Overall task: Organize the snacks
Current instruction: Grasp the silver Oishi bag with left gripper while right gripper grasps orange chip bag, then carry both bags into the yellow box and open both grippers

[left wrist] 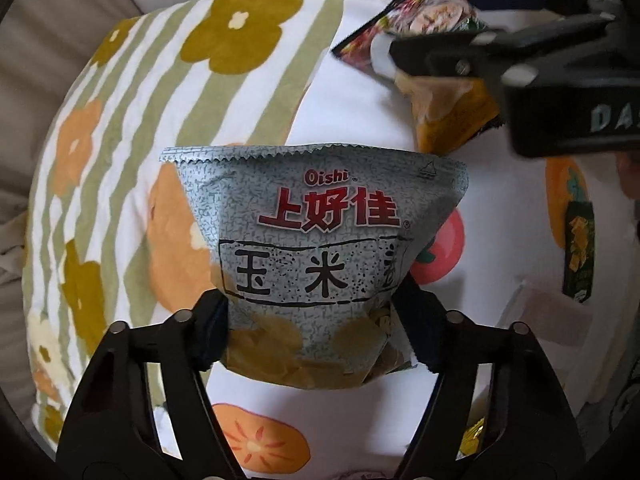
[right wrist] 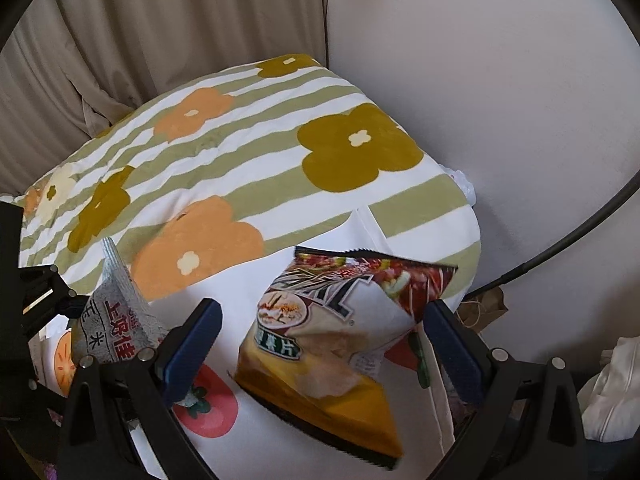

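Two snack bags are up off the bedding. A grey Oishi bag (left wrist: 320, 256) sits pinched at its lower sides between the fingers of the left gripper (left wrist: 316, 336), top seal pointing away. To its right, a yellow chip bag (right wrist: 332, 344) hangs between the spread fingers of the right gripper (right wrist: 324, 344); whether they press it I cannot tell. Below lie a white fruit-print sheet (left wrist: 360, 100) and a striped flower quilt (right wrist: 240, 152). A small green packet (left wrist: 578, 256) rests on the sheet at the right.
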Demonstrator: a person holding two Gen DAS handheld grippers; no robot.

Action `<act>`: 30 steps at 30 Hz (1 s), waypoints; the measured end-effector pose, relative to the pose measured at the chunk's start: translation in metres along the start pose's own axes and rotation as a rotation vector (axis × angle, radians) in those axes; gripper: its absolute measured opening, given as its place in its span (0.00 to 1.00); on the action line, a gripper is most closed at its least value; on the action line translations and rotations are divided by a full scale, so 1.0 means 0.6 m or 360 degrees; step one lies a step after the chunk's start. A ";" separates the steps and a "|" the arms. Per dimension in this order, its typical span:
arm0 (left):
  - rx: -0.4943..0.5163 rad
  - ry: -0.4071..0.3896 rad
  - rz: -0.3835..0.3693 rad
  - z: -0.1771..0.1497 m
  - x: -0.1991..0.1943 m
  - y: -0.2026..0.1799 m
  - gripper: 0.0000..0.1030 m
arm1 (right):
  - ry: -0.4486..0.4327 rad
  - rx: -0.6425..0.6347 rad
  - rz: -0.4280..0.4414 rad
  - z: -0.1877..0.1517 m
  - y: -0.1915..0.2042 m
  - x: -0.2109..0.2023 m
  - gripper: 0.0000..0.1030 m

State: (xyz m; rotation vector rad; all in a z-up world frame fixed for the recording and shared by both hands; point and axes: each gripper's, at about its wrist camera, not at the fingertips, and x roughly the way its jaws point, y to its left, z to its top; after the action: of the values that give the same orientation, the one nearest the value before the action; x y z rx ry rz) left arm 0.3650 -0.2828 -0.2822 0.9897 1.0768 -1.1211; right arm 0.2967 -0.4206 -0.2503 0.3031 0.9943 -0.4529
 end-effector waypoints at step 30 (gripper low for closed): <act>-0.0407 -0.0096 0.0093 -0.026 -0.111 -0.001 0.57 | -0.0083 -0.0288 0.0142 -0.022 0.023 -0.048 0.56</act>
State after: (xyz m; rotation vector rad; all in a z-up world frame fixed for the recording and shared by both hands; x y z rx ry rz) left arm 0.3557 -0.2554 -0.2205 0.7758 1.1046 -0.9332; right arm 0.2806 -0.3965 -0.2317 0.1712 0.9597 -0.2863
